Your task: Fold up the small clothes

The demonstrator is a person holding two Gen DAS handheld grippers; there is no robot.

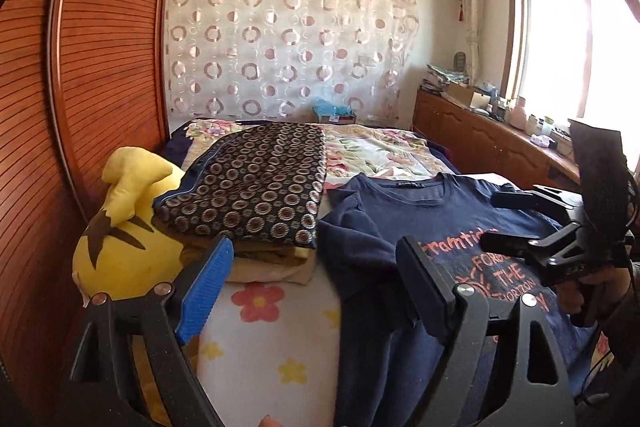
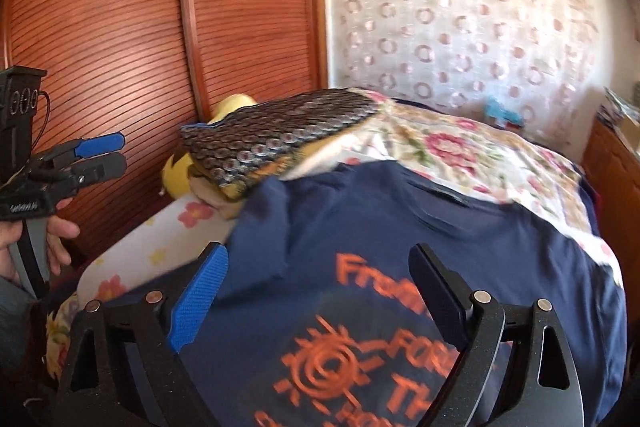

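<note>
- Nearest: left gripper (image 1: 312, 287) held above the bed edge, blue-padded finger (image 1: 205, 291) and black finger spread wide, nothing between them.
- Right gripper (image 2: 316, 297) likewise released and empty, hovering just over the shirt's chest print; seen from the left wrist view, held in a hand at the far right, fingers apart.
- Just beyond: navy T-shirt (image 1: 400, 223) lying face up and flat on the bed (image 1: 260, 339), collar pointing away, orange lettering and sun motif across the chest, left sleeve bunched and creased toward the flowered sheet.
- Beside the shirt, to its left: stack of folded clothes (image 1: 256, 187), circle-patterned piece on top, touching a yellow plush toy (image 1: 128, 223).
- Farther back: floral blanket (image 1: 380, 151), then circle-print curtain (image 1: 288, 39) against the wall.
</note>
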